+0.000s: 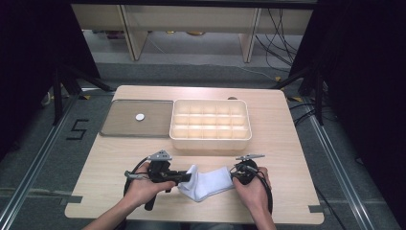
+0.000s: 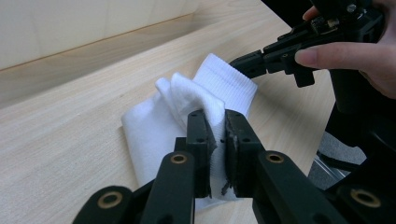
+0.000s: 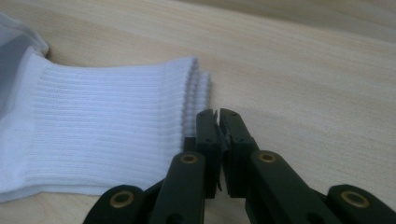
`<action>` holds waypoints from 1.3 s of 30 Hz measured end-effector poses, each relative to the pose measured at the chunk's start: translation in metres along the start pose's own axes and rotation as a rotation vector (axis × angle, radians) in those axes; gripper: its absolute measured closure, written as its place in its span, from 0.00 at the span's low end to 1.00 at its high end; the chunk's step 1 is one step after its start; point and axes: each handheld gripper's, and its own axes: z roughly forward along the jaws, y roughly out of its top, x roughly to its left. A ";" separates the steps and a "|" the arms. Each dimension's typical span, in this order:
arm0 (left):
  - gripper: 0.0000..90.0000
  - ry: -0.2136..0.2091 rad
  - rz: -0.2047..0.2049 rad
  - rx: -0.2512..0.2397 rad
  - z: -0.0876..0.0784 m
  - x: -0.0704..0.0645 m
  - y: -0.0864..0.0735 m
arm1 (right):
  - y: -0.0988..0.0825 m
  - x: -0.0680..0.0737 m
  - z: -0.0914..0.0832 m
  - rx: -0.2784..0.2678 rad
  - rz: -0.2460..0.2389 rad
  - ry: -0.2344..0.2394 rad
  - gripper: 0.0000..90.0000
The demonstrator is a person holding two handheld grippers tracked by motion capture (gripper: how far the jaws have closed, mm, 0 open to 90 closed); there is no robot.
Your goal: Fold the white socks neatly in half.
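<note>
We see one desk (image 1: pixel 282 143), light wood grain, rounded corners, taking up the middle of the high view. On its upper half sit two flat containers side by side: one cream plastic organizer box (image 1: pixel 210 142), rectangular, split by dividers into small square cells in three rows, and to its left one shallow grey tray (image 1: pixel 119 125), matte, rectangular, touching or just beside the box. One small white round disc (image 1: pixel 140 117) lies in the tray, upper left of centre in the frame.

Lower centre of the high view: one white sock (image 1: pixel 207 183), soft knit, folded over, lying on the desk between the two hands. In the right gripper view its cuff (image 3: pixel 116 116) is ribbed, with layered edges stacked at the opening. In the left gripper view the fabric is bunched into folds.

Two grippers, both black with brass-coloured pivot pins. The left gripper (image 2: pixel 215 135), at lower left of the sock in the high view, has its jaws clenched on a fold of the sock, cloth pinched between the pads. The right gripper (image 3: pixel 217 122), lower right, sits just beside the cuff edge; its jaws are nearly together with a thin slit between them and no cloth inside that we can see.
</note>
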 end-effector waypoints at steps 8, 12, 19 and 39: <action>0.90 0.004 0.000 0.000 0.003 0.000 0.000 | -0.002 0.002 0.002 -0.005 -0.026 0.015 0.97; 0.90 -0.003 0.003 0.001 0.004 -0.001 0.000 | -0.003 0.006 0.001 -0.010 -0.027 0.036 0.96; 0.90 -0.003 0.004 0.006 0.007 -0.001 0.000 | -0.003 0.009 0.002 -0.011 -0.047 0.050 0.97; 0.90 0.007 0.025 0.012 0.018 -0.006 0.003 | -0.002 0.021 0.002 0.008 -0.040 0.031 1.00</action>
